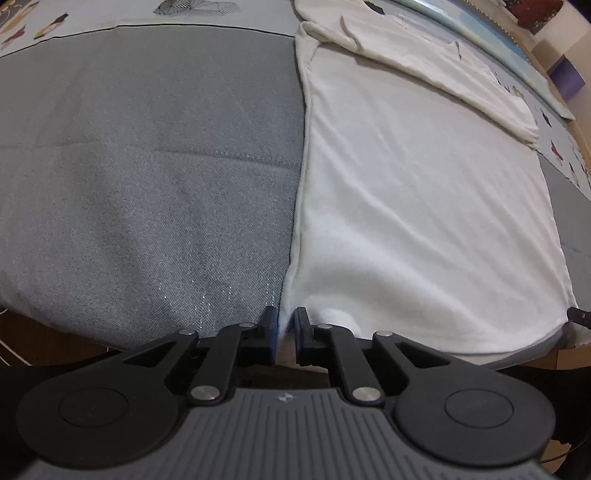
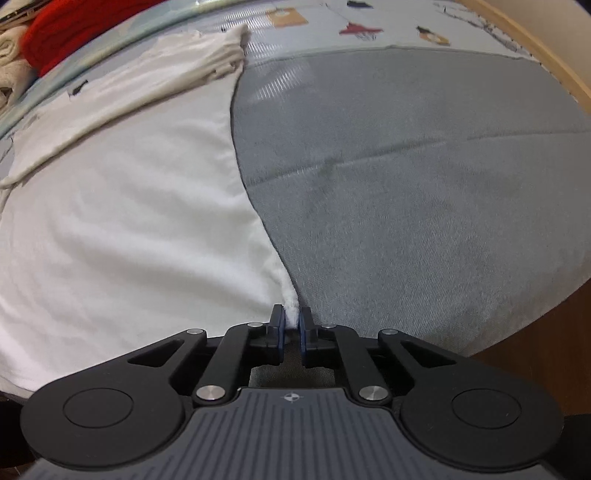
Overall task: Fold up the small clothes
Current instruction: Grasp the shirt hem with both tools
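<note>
Evidently soft, light and limp, best held at its near corners: white knit garment (image 1: 424, 221) spread flat on grey woven bed cover (image 1: 147, 184), left gripper (image 1: 284, 328) nearly closed on left corner, right gripper (image 2: 292, 325) likewise pinching right corner; red cloth bundle (image 2: 74, 26) visible only from right wrist.

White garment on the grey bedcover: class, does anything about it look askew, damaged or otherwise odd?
Nothing stands out. The white garment lies fairly flat on the grey bedcover, sleeves folded across its far end. The left gripper and right gripper each pinch a near corner.
</note>
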Demonstrator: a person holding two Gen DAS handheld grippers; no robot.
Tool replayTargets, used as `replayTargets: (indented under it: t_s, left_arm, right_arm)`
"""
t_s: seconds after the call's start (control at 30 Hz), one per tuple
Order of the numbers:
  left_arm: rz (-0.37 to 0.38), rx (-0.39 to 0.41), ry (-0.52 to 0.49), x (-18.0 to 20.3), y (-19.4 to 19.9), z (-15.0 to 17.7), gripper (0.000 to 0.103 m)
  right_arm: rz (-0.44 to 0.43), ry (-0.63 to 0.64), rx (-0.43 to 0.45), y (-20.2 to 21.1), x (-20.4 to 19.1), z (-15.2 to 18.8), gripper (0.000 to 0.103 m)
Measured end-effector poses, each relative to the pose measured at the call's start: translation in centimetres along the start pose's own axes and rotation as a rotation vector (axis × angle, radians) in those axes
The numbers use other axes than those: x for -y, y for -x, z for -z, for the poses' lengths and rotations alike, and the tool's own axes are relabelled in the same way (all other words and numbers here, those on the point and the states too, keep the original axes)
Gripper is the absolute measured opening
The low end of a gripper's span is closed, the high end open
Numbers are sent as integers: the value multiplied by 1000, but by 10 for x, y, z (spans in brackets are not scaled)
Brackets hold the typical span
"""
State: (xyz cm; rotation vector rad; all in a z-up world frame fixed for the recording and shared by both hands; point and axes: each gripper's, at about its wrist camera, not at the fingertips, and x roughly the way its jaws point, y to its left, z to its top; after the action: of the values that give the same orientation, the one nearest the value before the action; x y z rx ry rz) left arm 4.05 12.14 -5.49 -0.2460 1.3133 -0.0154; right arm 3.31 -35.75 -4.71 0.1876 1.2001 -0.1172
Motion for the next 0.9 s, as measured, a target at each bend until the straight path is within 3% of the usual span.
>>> replayTargets:
  t_s: [0.77,0.9]
  left_arm:
    - [-11,4,-24,4,-3,1,10]
    - [-11,11,-34,5,-2,1,6]
  right_arm:
    - [16,32,-3,-2,-5,2,8]
    - [17,33,6,0,-6,2,8]
